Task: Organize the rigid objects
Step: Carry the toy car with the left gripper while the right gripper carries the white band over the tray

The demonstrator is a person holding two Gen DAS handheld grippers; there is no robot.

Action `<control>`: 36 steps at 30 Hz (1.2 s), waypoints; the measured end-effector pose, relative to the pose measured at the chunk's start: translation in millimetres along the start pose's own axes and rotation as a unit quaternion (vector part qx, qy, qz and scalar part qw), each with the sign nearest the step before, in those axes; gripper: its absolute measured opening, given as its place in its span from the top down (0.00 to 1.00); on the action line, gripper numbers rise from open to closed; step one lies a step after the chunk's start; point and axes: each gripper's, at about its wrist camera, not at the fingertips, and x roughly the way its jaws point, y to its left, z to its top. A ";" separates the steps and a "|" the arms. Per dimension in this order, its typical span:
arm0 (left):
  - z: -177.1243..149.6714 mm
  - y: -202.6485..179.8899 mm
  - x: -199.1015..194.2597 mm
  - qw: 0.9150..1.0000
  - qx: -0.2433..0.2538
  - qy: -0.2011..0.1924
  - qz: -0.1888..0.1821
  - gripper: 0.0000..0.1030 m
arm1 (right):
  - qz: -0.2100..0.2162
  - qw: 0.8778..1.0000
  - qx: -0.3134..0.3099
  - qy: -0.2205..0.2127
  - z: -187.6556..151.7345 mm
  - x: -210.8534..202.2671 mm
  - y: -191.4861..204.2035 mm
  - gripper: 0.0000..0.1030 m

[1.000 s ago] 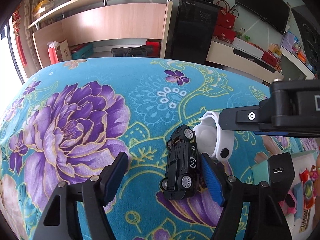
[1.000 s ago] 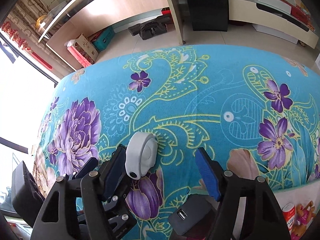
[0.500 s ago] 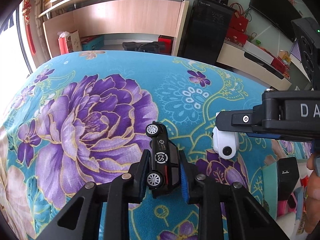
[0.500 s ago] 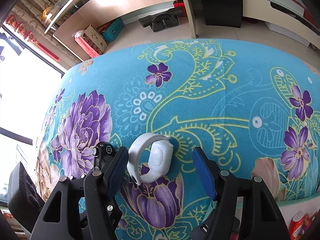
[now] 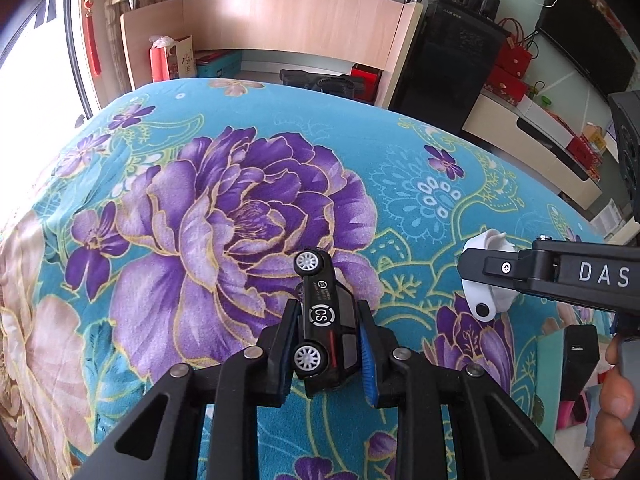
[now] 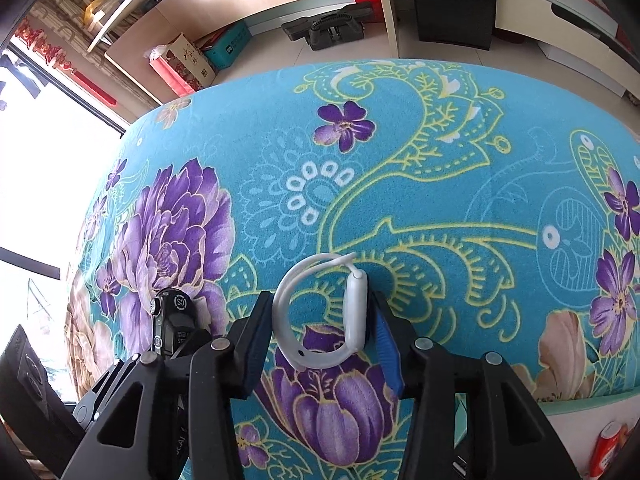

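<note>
Left wrist view showed my left gripper (image 5: pixel 328 344) pinching a small black toy car (image 5: pixel 325 320) with white wheels and a round "CS" badge on its side. Its pads were pressed against the car's flanks, and the car's nose stuck out past the fingertips, tilted, over the big purple flower printed on the turquoise floral cloth (image 5: pixel 400 152) that covered the bench. Whether the car's front wheel touched the cloth I could not tell.

To the right in that same view, my right gripper (image 5: pixel 486 280) reached across, with a white plastic smartwatch (image 5: pixel 486 304) peeking out from behind its black finger. A thumb (image 5: pixel 616 400) of my right hand showed at the lower right edge.

From the right wrist view, my right gripper (image 6: pixel 320 326) was closing around the white smartwatch (image 6: pixel 356 312), which stood on edge on the cloth (image 6: pixel 440 152): the watch body lay against the blue pad on the right, and the looped white strap curved over to the left finger (the left pad looked to be just touching the strap). The black toy car (image 6: pixel 172 320) and the left gripper sat just beside it on the left, near the purple flower.
</note>
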 end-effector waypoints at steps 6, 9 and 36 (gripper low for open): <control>-1.1 -6.8 -24.2 1.000 0.008 -0.023 -0.015 0.72 | -0.002 1.000 0.015 -0.027 -18.1 -25.6 -1.4 0.52; -3.6 -11.2 -35.8 0.999 0.014 -0.033 -0.019 0.72 | -0.008 0.999 0.018 -0.046 -31.2 -43.2 -1.5 0.52; -73.7 -96.6 -131.3 0.980 0.158 -0.085 -0.084 0.72 | -0.097 0.974 0.140 -0.152 -193.6 -155.0 -65.6 0.52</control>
